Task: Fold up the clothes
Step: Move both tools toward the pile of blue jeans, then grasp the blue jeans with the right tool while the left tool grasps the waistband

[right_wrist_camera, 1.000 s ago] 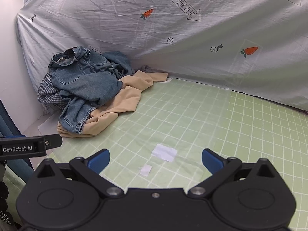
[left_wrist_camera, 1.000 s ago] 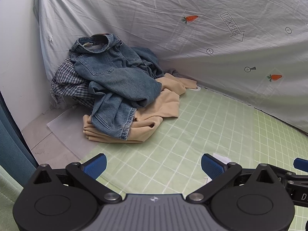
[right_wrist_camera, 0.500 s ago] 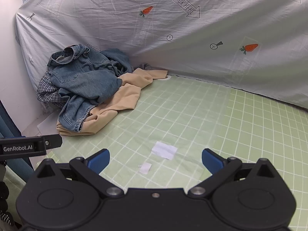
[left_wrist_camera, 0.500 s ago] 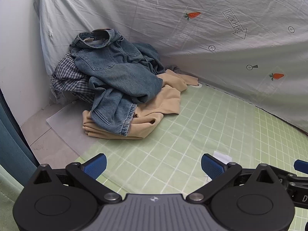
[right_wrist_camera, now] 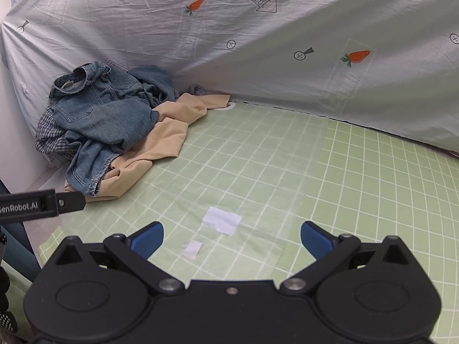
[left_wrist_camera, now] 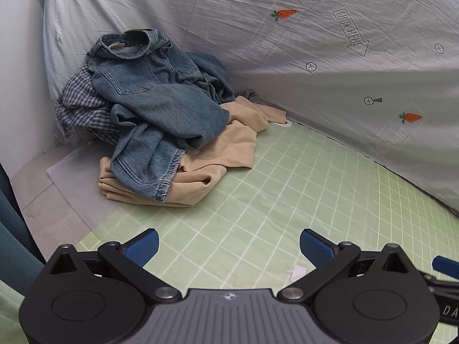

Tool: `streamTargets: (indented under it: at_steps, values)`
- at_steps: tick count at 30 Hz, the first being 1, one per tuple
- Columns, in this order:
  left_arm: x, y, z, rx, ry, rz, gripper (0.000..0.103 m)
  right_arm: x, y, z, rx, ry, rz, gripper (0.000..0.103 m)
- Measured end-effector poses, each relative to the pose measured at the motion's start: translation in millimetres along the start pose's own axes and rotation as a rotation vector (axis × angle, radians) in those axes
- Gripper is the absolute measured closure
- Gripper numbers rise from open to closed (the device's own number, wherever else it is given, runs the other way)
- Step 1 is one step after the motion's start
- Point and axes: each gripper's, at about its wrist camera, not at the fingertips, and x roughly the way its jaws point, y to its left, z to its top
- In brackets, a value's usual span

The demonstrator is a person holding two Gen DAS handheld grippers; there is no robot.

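Observation:
A pile of clothes lies in the far left corner of the green grid mat [left_wrist_camera: 287,189]. Blue denim jeans [left_wrist_camera: 160,103] lie on top of a beige garment [left_wrist_camera: 226,149], with a blue checked shirt [left_wrist_camera: 83,106] behind them. The same pile shows in the right wrist view: jeans [right_wrist_camera: 106,109], beige garment [right_wrist_camera: 169,137], checked shirt [right_wrist_camera: 48,137]. My left gripper [left_wrist_camera: 228,246] is open and empty, above the mat short of the pile. My right gripper [right_wrist_camera: 232,239] is open and empty, over the mat [right_wrist_camera: 315,172] to the right of the pile.
A grey sheet with carrot prints [left_wrist_camera: 315,57] hangs behind the mat, and shows in the right wrist view [right_wrist_camera: 258,51]. Two white paper scraps [right_wrist_camera: 222,220] lie on the mat before the right gripper. A bare grey floor strip [left_wrist_camera: 51,195] and white wall are at the left.
Both grippers have edged forward and slightly right toward the clothes pile, which now looks a little larger. Both stay open and empty. The clothes have not moved.

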Motion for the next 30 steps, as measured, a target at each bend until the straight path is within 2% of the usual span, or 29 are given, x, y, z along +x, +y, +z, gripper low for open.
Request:
streamTargets:
  at_steps: [8, 12, 15, 21, 24, 30]
  values:
    - [42, 12, 32, -0.102, -0.003, 0.039, 0.0, 35, -14, 28, -0.043, 0.026, -0.013, 0.0]
    - [72, 38, 58, -0.199, -0.001, 0.078, 0.0, 69, -17, 55, -0.064, 0.039, -0.015, 0.0]
    - [97, 65, 84, -0.266, -0.017, 0.136, 0.0, 102, -8, 81, -0.112, 0.042, 0.0, 0.0]
    - [137, 134, 143, -0.429, -0.117, 0.169, 0.0, 187, 44, 145, -0.244, 0.032, 0.064, 0.0]
    - [159, 165, 166, -0.515, -0.132, 0.183, 0.0, 235, 77, 183, -0.308, 0.022, 0.123, 0.001]
    - [199, 197, 194, -0.55, -0.15, 0.226, 0.0, 332, 145, 253, -0.361, -0.007, 0.274, 0.001]
